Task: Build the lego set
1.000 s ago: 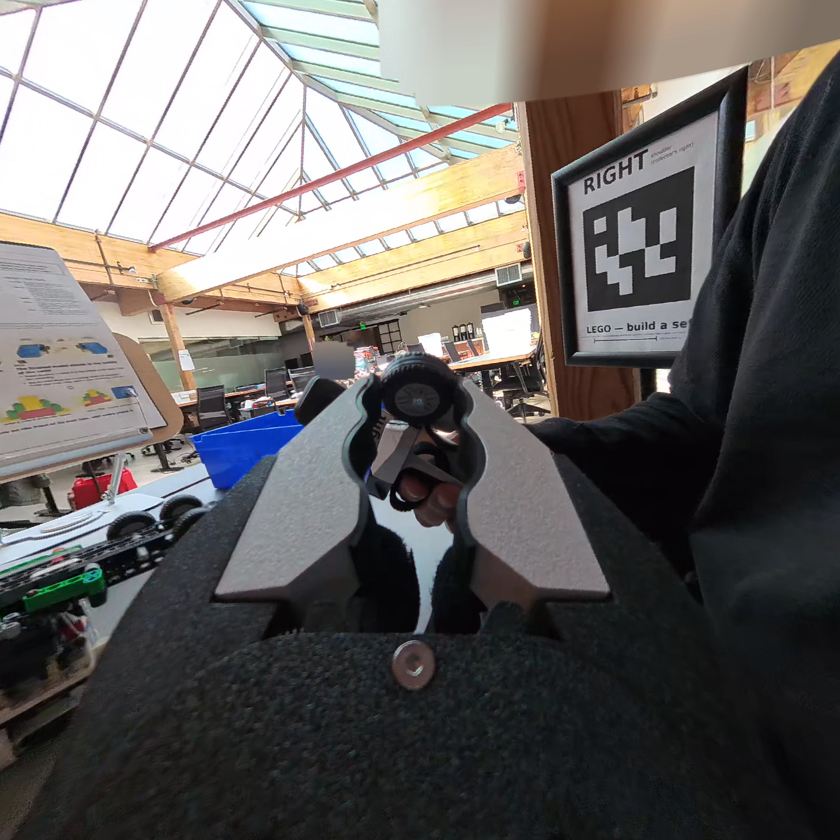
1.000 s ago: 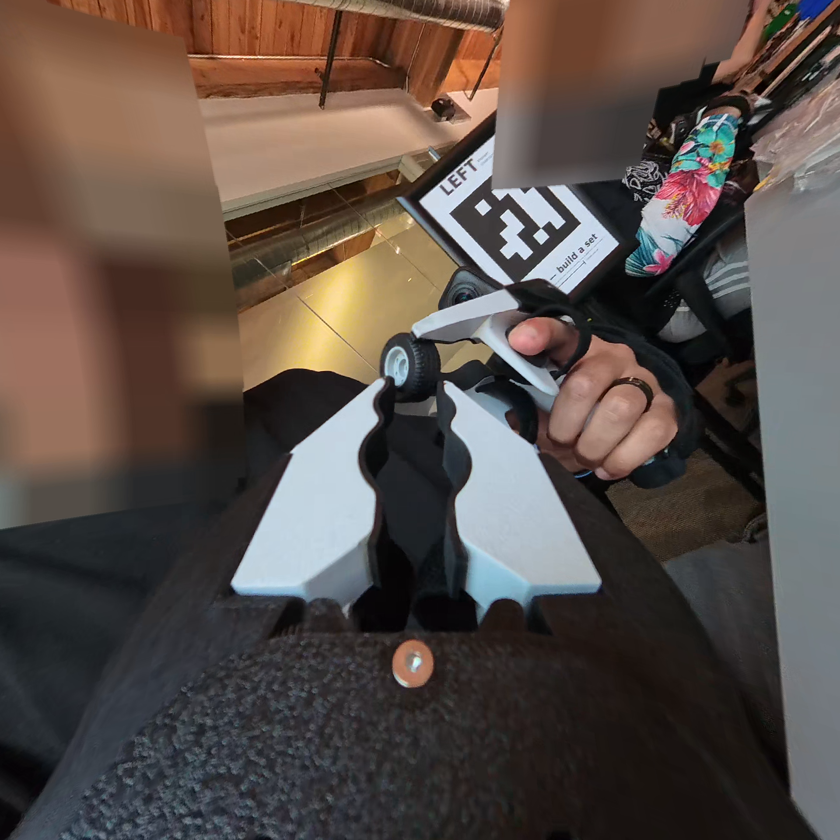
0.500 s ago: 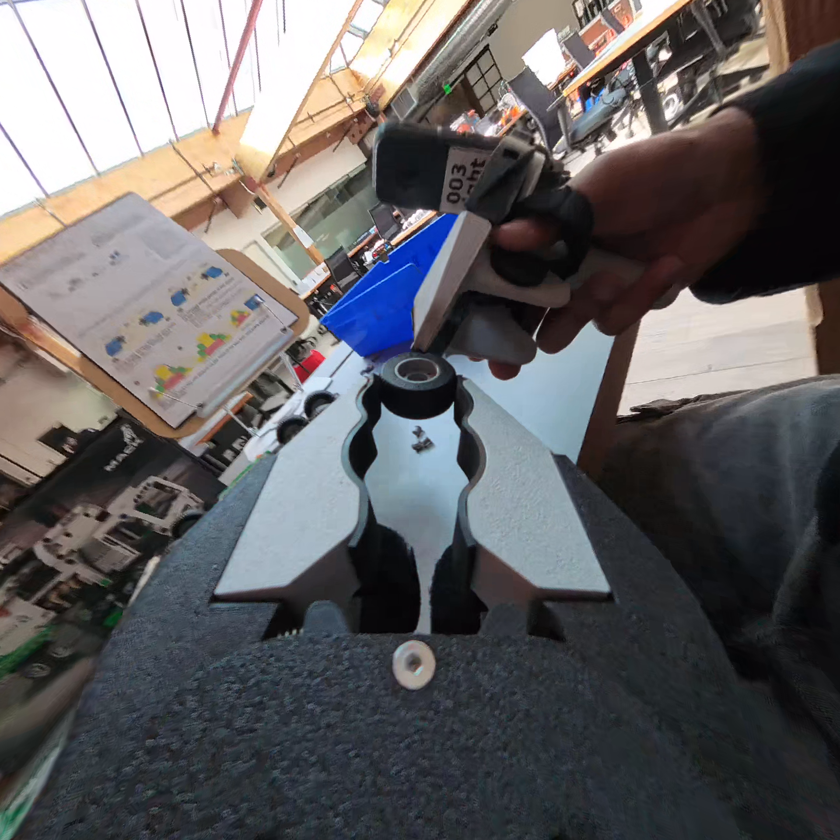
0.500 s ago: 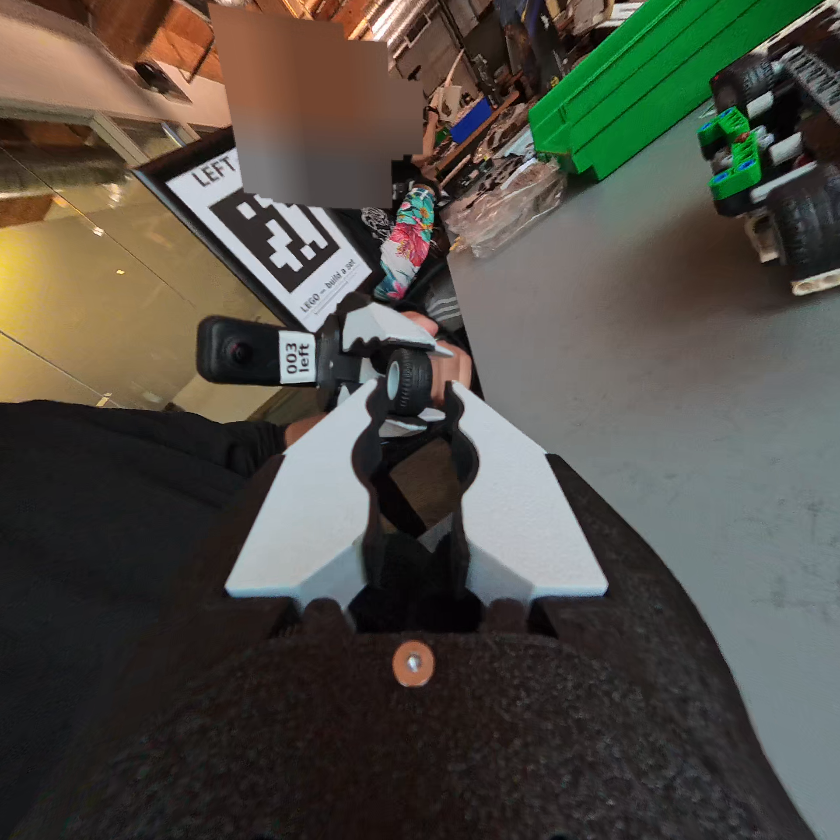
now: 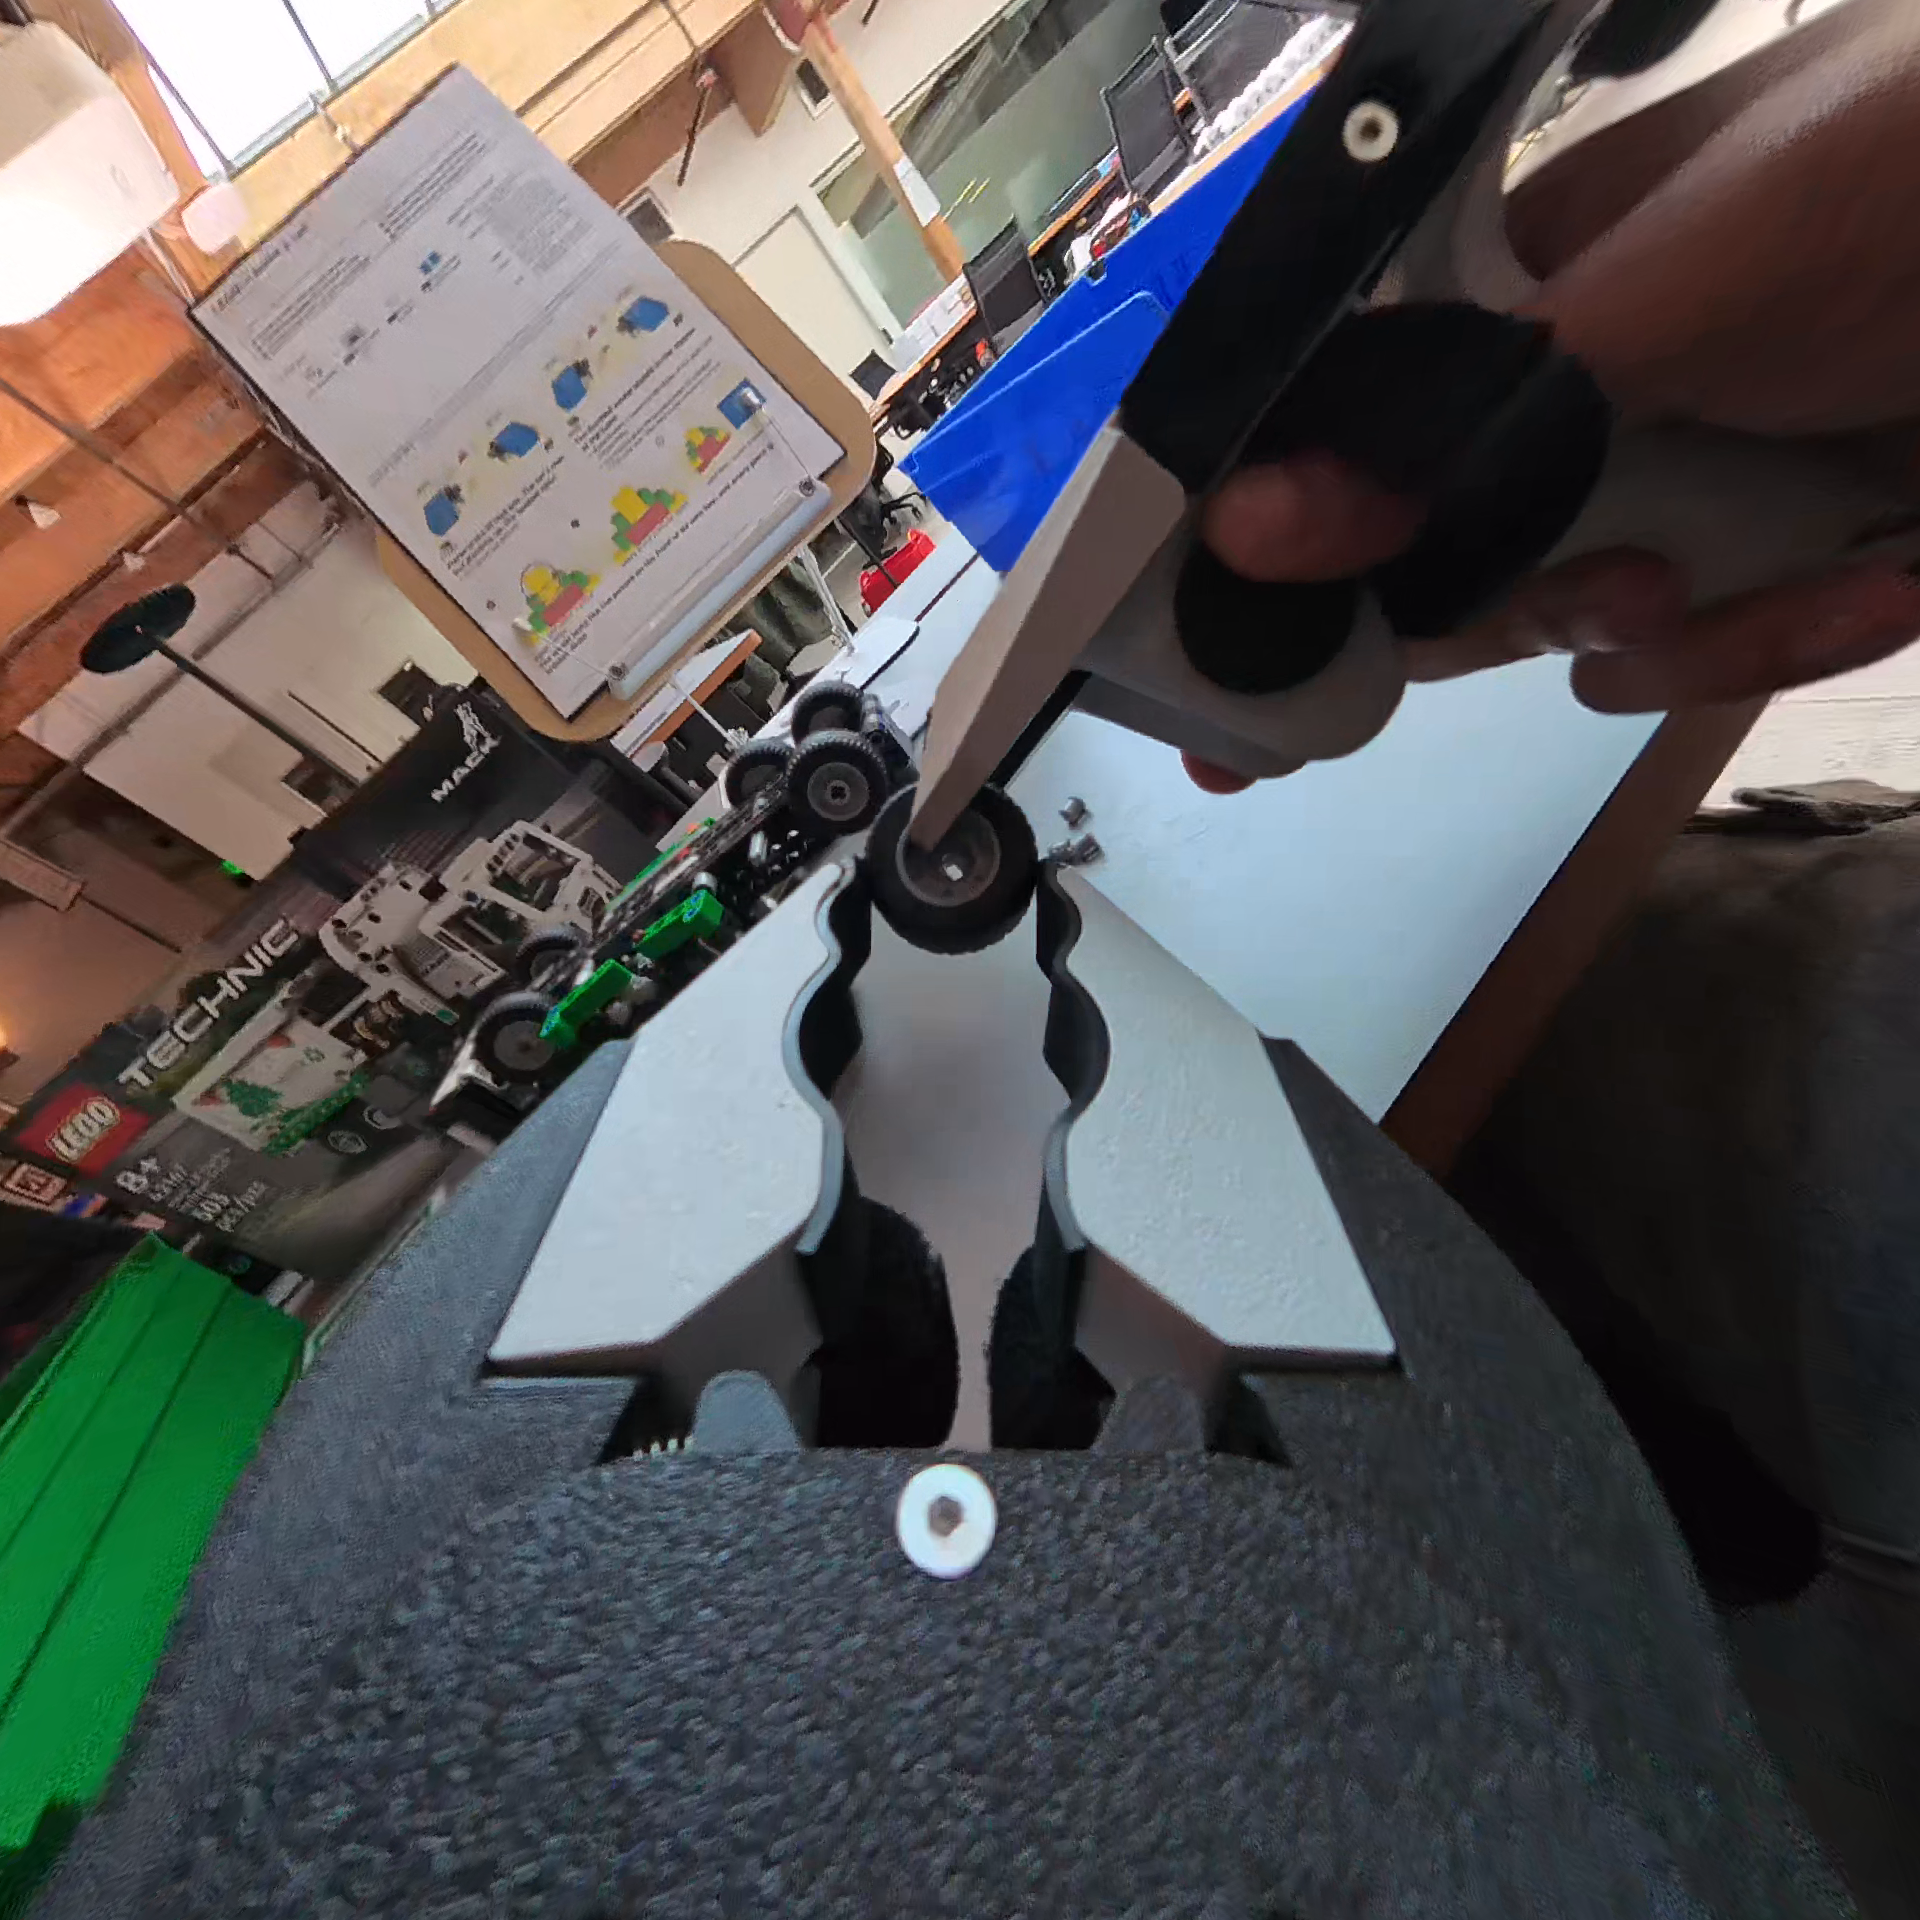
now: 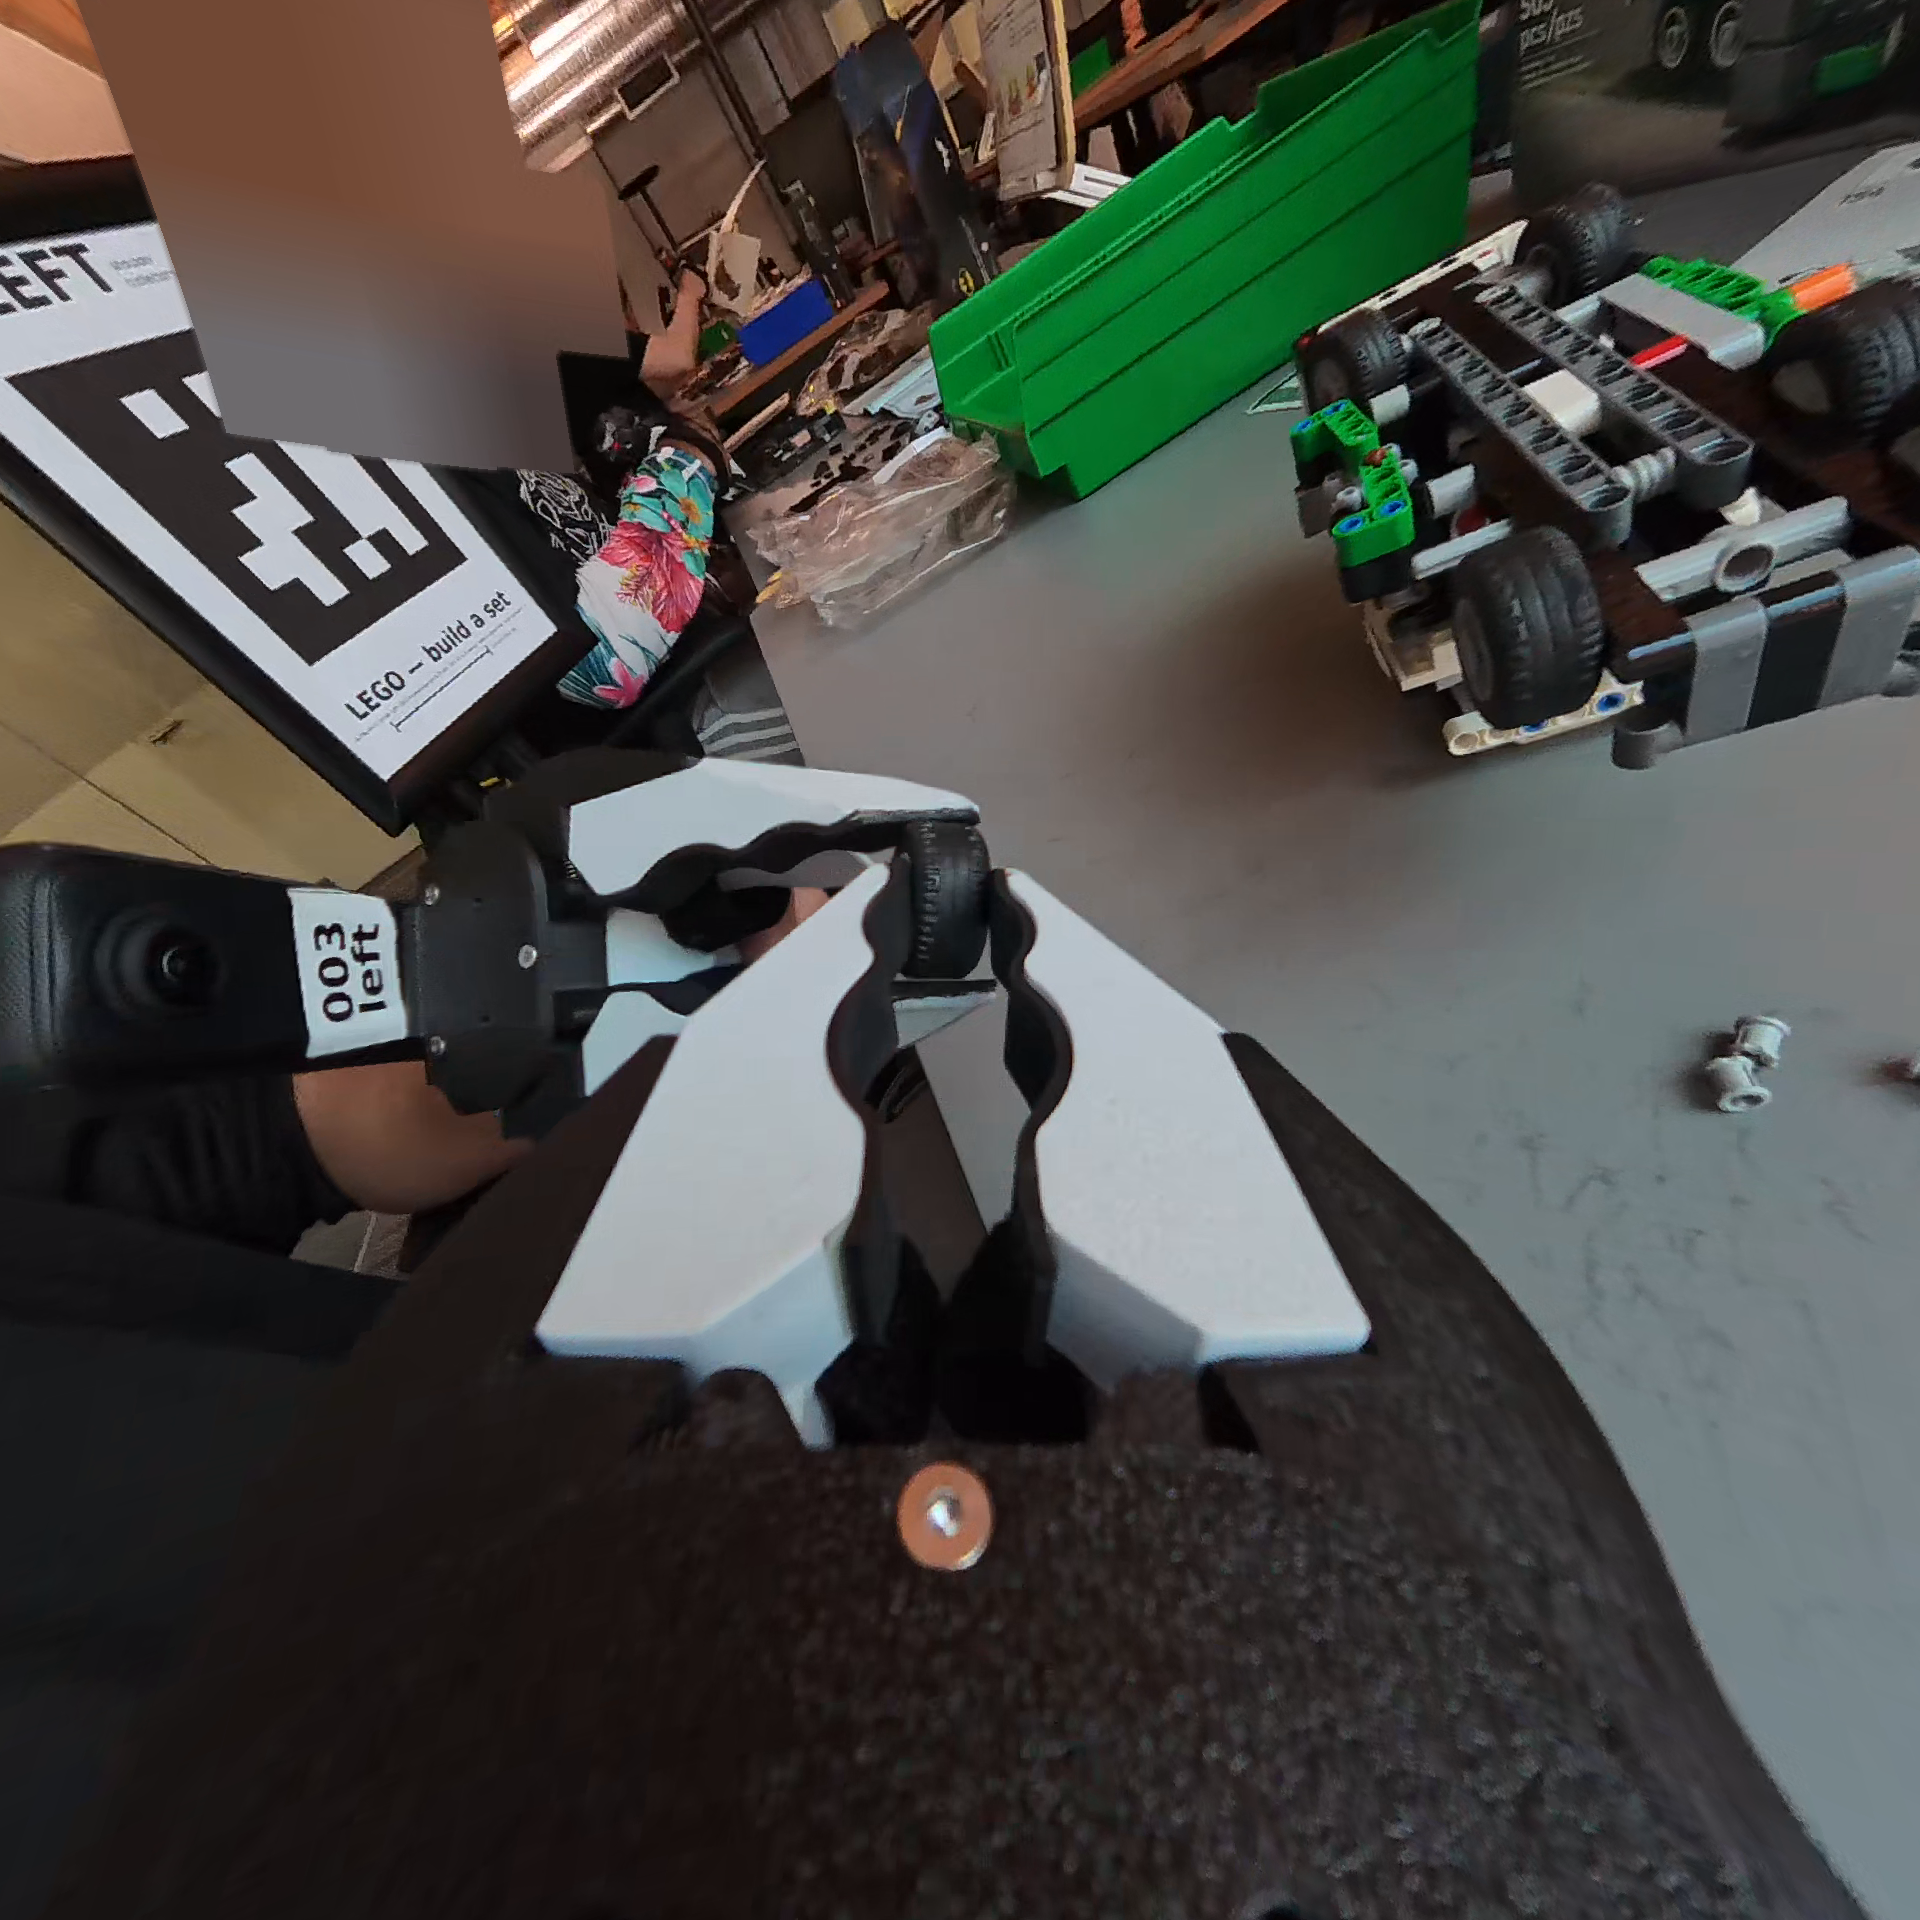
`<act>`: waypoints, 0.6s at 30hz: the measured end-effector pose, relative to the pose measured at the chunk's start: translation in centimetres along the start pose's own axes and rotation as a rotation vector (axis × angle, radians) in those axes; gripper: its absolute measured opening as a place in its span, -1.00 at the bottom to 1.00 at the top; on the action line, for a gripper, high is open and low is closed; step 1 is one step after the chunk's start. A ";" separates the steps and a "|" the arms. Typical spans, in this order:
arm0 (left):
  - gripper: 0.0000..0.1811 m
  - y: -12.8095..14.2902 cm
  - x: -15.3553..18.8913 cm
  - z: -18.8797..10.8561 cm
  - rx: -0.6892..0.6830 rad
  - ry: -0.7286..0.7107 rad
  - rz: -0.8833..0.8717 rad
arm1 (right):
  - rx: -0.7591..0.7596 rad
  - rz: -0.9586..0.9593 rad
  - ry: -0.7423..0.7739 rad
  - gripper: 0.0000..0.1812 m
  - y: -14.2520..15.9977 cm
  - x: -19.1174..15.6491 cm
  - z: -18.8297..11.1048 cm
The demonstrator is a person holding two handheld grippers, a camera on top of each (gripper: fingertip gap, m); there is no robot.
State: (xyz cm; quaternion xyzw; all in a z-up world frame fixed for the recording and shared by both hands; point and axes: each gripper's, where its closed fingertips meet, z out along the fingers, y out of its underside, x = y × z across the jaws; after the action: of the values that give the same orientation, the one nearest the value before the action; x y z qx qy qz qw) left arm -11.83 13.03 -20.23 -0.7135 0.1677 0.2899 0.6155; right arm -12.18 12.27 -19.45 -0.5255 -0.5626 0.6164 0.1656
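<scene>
Both grippers are meeting on one small wheel [image 5: 951, 868]: left gripper [image 5: 951, 883] and right gripper [image 6: 943, 899] are each clamping it above the table [image 6: 1351, 987]. Next, probably carrying it to the truck chassis [image 6: 1600, 488], lining hub with axle.

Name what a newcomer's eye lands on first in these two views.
First, the small black wheel pinched at the fingertips of both the left gripper and the right gripper, held above the grey table. Next, the half-built truck chassis lying at the table's far right, with the bright green bin behind it. Two small grey pins lie loose nearby.
</scene>
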 end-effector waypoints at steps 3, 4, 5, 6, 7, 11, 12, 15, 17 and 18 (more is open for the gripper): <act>-0.67 0.4 0.1 -0.1 -0.045 0.013 -0.106 | 0.010 -0.040 0.037 -0.85 0.2 0.3 0.3; -0.67 0.4 0.1 -0.1 -0.053 0.019 -0.138 | 0.008 -0.064 0.049 -0.85 0.2 0.2 0.3; -0.68 0.5 0.1 -0.1 -0.063 0.020 -0.161 | 0.011 -0.088 0.066 -0.85 0.1 0.3 0.4; -0.68 0.6 0.0 -0.1 -0.075 0.018 -0.175 | 0.015 -0.120 0.082 -0.85 0.1 0.3 0.4; -0.68 0.6 -0.1 -0.2 -0.084 0.014 -0.185 | 0.022 -0.150 0.091 -0.85 -0.1 0.3 0.5; -0.68 0.7 -0.8 0.0 -0.091 0.026 -0.216 | 0.021 -0.236 0.109 -0.75 -1.1 0.5 0.1; -0.68 1.1 -1.2 0.2 -0.101 0.024 -0.214 | 0.037 -0.267 0.134 -0.71 -2.2 1.0 -0.6; -0.68 2.5 -2.6 1.2 -0.132 0.021 -0.219 | 0.070 -0.316 0.177 -0.64 -5.8 3.5 -2.5; -0.68 3.6 -3.6 2.2 -0.153 0.017 -0.230 | -0.021 -0.341 0.226 -0.59 -7.0 6.2 -2.7; -0.68 4.0 -4.2 2.7 -0.160 0.011 -0.239 | -0.076 -0.347 0.241 -0.54 -7.4 7.5 -2.5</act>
State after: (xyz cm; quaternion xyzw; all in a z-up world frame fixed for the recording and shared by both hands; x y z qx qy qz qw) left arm -18.05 14.46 -20.95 -0.7767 0.0613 0.2230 0.5858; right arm -15.92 21.88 -16.04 -0.4965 -0.6437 0.4897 0.3151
